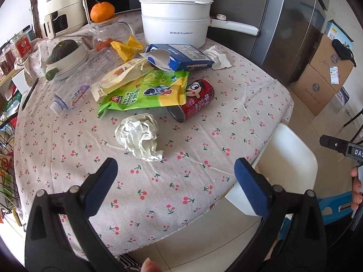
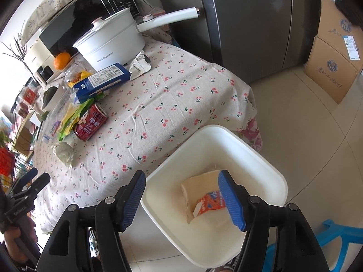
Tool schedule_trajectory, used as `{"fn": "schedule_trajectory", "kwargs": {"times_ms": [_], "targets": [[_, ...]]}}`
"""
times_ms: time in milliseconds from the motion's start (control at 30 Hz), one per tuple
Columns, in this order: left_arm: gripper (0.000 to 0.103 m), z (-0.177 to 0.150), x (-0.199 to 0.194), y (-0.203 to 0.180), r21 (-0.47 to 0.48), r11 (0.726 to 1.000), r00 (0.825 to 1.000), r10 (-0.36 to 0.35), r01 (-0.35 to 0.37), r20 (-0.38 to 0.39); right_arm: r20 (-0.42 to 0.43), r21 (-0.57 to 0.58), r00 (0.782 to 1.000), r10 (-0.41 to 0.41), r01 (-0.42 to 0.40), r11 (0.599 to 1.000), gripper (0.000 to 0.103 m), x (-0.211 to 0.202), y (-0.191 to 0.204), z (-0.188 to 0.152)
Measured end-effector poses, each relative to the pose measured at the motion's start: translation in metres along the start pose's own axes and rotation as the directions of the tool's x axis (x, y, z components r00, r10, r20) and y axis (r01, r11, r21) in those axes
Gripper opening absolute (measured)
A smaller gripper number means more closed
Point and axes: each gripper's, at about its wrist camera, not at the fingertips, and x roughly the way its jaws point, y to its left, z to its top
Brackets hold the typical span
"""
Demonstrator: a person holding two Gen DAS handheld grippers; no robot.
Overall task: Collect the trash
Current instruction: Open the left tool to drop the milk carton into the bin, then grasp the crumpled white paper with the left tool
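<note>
Trash lies on the cherry-print table [image 1: 158, 192]: a crumpled white paper ball [image 1: 138, 136], a red can on its side [image 1: 195, 100], a green snack bag [image 1: 147, 90], a beige pouch [image 1: 120, 77], a torn blue carton [image 1: 179, 56], a clear plastic bottle [image 1: 77, 88] and yellow wrappers [image 1: 127, 47]. My left gripper [image 1: 174, 181] is open and empty, just short of the paper ball. My right gripper [image 2: 183, 199] is open and empty above a white bin [image 2: 261, 156] that holds an orange carton [image 2: 209, 205] on a beige pack [image 2: 199, 183].
A white electric pot [image 1: 174, 20], a glass jar with an orange on top [image 1: 102, 11], a bowl with a green squash [image 1: 65, 52] and a microwave stand at the table's back. A fridge [image 2: 249, 22] and cardboard boxes [image 2: 333, 63] stand to the right. A blue stool [image 2: 335, 238] is beside the bin.
</note>
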Motion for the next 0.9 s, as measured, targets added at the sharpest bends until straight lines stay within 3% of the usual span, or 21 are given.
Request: {"fn": "schedule_trajectory", "kwargs": {"times_ms": [300,500,700,900], "targets": [[0.102,0.002,-0.014,0.019,-0.02,0.999,0.998,0.043,-0.043,0.041,0.075,-0.086,0.996,-0.051,0.058,0.995,0.083,-0.018,0.023,0.002],[0.102,0.002,-0.007,0.045,-0.051,0.996,0.996,0.078,-0.076,0.052,0.077,-0.116,0.995,-0.068,0.077,0.99,0.085,-0.011,0.034,0.002],[0.102,0.005,0.029,0.062,-0.044,0.998,0.999,0.052,-0.053,-0.017,0.006,-0.166,0.999,-0.047,0.047,0.985,0.085,0.02,0.055,0.012],[0.101,0.013,0.063,0.061,-0.113,0.994,0.997,-0.011,0.003,-0.073,-0.023,-0.159,0.999,-0.037,0.033,0.987,0.085,0.038,0.072,0.029]]}}
